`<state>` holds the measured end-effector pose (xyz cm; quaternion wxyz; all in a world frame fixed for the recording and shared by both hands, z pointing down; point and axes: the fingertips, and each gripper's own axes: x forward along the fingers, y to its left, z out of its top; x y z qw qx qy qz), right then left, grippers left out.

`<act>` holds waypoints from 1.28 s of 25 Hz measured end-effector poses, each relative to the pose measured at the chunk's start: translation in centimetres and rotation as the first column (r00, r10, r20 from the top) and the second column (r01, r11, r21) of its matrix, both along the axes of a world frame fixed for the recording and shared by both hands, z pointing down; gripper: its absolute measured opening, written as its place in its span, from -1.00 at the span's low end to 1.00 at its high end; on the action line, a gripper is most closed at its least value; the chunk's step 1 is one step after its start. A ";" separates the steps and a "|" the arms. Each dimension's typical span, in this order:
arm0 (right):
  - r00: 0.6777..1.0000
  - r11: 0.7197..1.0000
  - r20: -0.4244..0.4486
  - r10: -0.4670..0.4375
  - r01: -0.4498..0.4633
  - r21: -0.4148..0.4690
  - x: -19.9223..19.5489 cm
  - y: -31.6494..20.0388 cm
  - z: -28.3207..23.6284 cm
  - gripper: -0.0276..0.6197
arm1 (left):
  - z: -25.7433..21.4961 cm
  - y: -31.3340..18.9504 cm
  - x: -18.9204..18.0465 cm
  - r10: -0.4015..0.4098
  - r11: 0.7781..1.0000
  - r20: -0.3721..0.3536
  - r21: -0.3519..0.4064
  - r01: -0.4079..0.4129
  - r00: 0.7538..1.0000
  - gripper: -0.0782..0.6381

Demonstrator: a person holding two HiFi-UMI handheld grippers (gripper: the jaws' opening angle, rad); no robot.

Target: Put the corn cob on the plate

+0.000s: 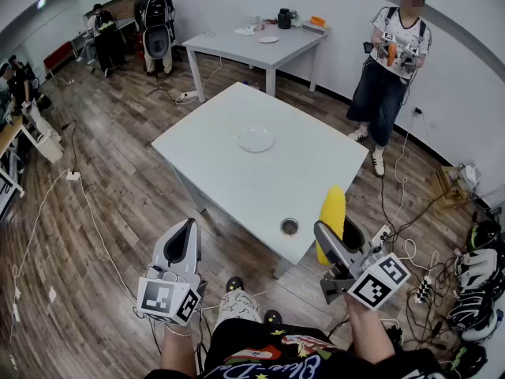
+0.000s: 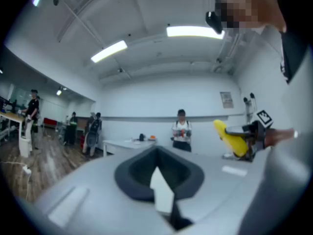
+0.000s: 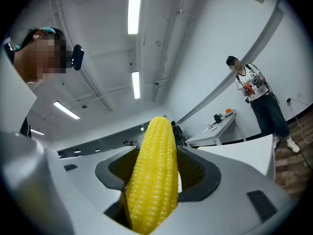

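The carry is in hand: the right gripper (image 1: 331, 229) clasps the corn cob (image 1: 333, 204) between wide-set jaws, in the air just off the white table's (image 1: 229, 188) near right edge. The plate (image 1: 256, 139) lies bare near the table's middle, well apart. The left gripper (image 1: 186, 229) is clenched on nothing. Next, I judge, the cob must go over the plate, come low, and be let go.

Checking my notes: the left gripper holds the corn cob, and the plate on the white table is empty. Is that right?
One slip: it is the right gripper that holds the corn cob, its jaws closed on the cob in the right gripper view. The plate on the white table is empty, as you noted.
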<state>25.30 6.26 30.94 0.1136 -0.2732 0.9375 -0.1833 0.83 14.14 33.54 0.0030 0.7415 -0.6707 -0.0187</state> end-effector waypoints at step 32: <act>0.795 0.930 -0.589 0.147 -0.313 -0.190 -25.4 -39.6 20.5 -0.10 | 6.5 -39.1 -16.4 0.453 0.887 -0.007 -0.096 -0.451 0.892 -0.82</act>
